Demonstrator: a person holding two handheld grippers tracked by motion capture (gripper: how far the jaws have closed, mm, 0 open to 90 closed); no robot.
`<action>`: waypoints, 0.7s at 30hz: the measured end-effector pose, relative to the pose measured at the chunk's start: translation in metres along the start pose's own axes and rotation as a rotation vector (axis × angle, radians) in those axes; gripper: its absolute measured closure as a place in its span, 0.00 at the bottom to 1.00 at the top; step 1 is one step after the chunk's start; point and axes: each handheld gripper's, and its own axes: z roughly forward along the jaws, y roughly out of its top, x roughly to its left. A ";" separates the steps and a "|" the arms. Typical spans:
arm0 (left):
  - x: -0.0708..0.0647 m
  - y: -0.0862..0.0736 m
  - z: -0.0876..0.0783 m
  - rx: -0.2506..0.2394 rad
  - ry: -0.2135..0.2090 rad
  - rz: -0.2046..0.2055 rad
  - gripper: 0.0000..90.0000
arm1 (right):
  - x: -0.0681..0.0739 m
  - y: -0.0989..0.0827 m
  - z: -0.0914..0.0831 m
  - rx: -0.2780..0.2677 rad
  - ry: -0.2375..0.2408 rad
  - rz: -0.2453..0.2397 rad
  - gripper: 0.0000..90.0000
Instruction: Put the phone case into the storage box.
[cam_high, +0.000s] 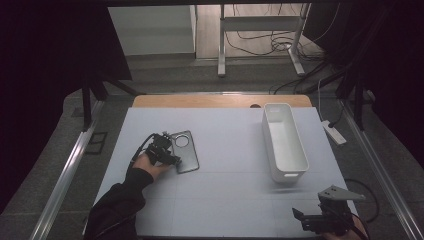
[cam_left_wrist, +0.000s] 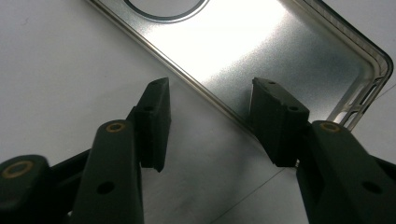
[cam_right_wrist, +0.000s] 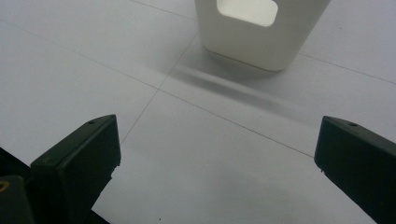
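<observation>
Jaws of the left gripper (cam_left_wrist: 210, 107) are seen part-open astride the long edge of the phone case (cam_left_wrist: 261, 51), one outside it and one over its inner face, with a gap still seen at each pad. On the desk (cam_high: 225, 150), the case is laid flat, well apart from the white bin (cam_high: 284, 142). Jaws of the right gripper (cam_right_wrist: 215, 154) are held wide apart near the bin's handled end, with nothing between them.

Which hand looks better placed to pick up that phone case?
The left. The left gripper is right at the phone case, its jaws straddling the case's edge but not yet pressing. The right gripper waits open near the white bin, far away.
</observation>
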 end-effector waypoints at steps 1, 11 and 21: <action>0.001 0.001 -0.001 0.005 -0.008 -0.007 0.63 | 0.000 0.000 0.000 0.001 0.002 0.000 0.01; 0.002 0.002 -0.002 0.021 -0.035 -0.055 0.84 | 0.000 0.000 0.000 0.002 -0.001 0.000 0.01; 0.004 0.002 -0.002 0.019 -0.066 -0.064 0.99 | 0.000 0.000 0.000 0.003 -0.002 0.000 0.01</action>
